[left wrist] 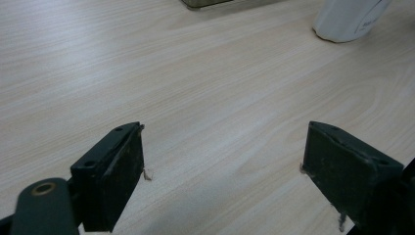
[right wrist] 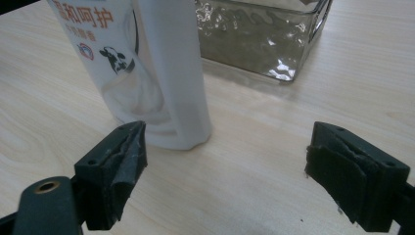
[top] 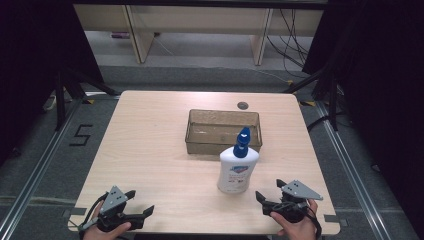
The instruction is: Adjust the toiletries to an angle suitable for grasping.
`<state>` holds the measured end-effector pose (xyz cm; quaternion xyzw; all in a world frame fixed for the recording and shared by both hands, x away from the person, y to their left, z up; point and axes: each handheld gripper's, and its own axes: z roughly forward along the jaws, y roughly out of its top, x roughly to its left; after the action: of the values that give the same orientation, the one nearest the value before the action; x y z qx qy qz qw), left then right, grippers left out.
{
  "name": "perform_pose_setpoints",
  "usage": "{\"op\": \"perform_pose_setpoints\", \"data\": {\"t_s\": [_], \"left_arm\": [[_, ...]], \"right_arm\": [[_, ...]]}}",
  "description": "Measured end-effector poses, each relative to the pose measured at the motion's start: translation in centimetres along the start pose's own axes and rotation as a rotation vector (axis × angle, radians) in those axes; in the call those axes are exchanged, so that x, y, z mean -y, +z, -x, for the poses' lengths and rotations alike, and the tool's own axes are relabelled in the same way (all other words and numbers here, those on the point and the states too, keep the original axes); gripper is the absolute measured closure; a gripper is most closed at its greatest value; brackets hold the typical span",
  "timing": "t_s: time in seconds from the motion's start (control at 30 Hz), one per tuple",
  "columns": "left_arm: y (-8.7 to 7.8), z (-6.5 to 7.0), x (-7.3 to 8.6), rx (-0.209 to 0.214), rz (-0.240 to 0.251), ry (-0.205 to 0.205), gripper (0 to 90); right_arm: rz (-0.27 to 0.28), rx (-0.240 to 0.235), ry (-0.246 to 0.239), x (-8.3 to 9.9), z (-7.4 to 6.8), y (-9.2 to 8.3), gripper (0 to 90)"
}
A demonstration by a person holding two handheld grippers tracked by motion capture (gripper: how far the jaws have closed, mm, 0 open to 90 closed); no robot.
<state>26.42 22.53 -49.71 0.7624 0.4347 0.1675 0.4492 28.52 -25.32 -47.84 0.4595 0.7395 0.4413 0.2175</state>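
High view: bottle upright before the box.
Right gripper, jaws apart and empty, sits nearest, bottle just left-forward; left gripper also gapes.

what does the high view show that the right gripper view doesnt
High view alone: the bottle's blue pump top, the tray's whole rim, the left gripper near the table's near-left corner, both hands, and the floor beyond. Right gripper view alone: the cow picture and printed characters on the bottle's label, and the tray's rippled clear wall up close. Both: white bottle, tray, wood tabletop, and the right gripper, open.
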Motion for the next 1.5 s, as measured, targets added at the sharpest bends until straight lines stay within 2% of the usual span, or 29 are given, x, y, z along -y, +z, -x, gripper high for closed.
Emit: {"op": "perform_pose_setpoints", "data": {"t_s": [0.03,0.17,0.37,0.47,0.5,0.53,0.57,0.73,0.77,0.83,0.87,1.0,1.03,1.07,1.1,1.13,1.3,1.33,1.4,1.43,1.47,1.5], "left_arm": [[0.0,0.0,0.0,-0.002,-0.004,0.002,14.7],[0.0,0.0,0.0,-0.001,-0.010,0.006,14.7],[0.0,0.0,0.0,0.000,-0.008,0.006,14.7],[-0.1,0.1,0.0,-0.005,-0.014,0.003,14.7],[0.0,0.1,0.0,-0.004,-0.014,0.004,14.7],[0.0,0.1,0.0,-0.009,-0.017,0.004,14.7],[0.0,0.1,0.0,-0.012,-0.025,0.006,14.7],[0.0,0.2,0.0,-0.001,-0.022,0.006,14.7],[0.0,0.2,0.0,-0.002,-0.021,0.006,14.7],[-0.1,0.2,0.0,-0.002,-0.025,0.010,14.7],[-0.1,0.2,0.0,0.000,-0.021,0.005,14.7],[0.0,0.2,0.0,-0.004,-0.022,0.005,14.7],[-0.1,0.2,0.0,-0.006,-0.027,0.010,14.7],[-0.1,0.2,0.0,-0.005,-0.025,0.009,14.7],[-0.1,0.2,0.0,-0.006,-0.024,0.008,14.7],[-0.1,0.2,0.0,-0.006,-0.024,0.008,14.7],[0.0,0.2,0.0,-0.003,-0.022,0.006,14.7],[0.0,0.3,0.0,-0.006,-0.023,0.006,14.7],[0.0,0.2,0.0,-0.003,-0.023,0.006,14.7],[-0.1,0.2,0.0,-0.004,-0.027,0.010,14.7],[-0.1,0.2,0.0,-0.004,-0.028,0.012,14.7],[-0.1,0.2,0.0,-0.005,-0.027,0.012,14.7]], "right_arm": [[0.020,-0.002,-0.027,-0.1,0.2,0.1,15.4],[0.022,0.011,-0.039,-0.2,0.3,-0.1,15.8],[0.063,0.006,-0.021,-0.3,0.4,-0.2,16.2],[0.071,-0.006,0.003,-0.5,0.2,-0.5,15.7],[0.074,0.002,0.025,-0.5,0.0,-0.5,15.5],[0.089,0.003,-0.017,-0.6,0.3,-0.4,15.5],[0.085,0.009,-0.028,-0.6,0.3,-0.4,15.4],[0.106,-0.001,-0.016,-0.8,0.1,-0.4,15.3],[0.128,-0.002,-0.030,-0.9,0.0,-0.4,15.7],[0.121,-0.013,-0.023,-1.0,-0.2,-0.6,16.2],[0.121,-0.004,-0.054,-1.2,-0.3,-0.7,16.3],[0.142,-0.008,-0.059,-1.5,-0.6,-0.8,16.4],[0.144,0.001,-0.076,-1.6,-0.6,-0.9,16.4],[0.150,-0.010,-0.058,-1.7,-0.7,-0.9,16.4],[0.143,-0.010,-0.064,-1.8,-0.7,-1.1,16.4],[0.160,-0.003,-0.073,-1.9,-0.7,-1.2,16.4],[0.172,-0.026,-0.074,-2.4,-1.1,-1.6,17.3],[0.177,-0.016,-0.089,-2.5,-1.1,-1.7,17.5],[0.181,-0.017,-0.087,-2.6,-1.3,-1.7,17.7],[0.189,-0.032,-0.086,-2.7,-1.3,-1.7,17.9],[0.178,-0.022,-0.084,-2.8,-1.4,-1.9,17.9],[0.202,-0.012,-0.087,-2.8,-1.4,-1.8,18.0]]}}
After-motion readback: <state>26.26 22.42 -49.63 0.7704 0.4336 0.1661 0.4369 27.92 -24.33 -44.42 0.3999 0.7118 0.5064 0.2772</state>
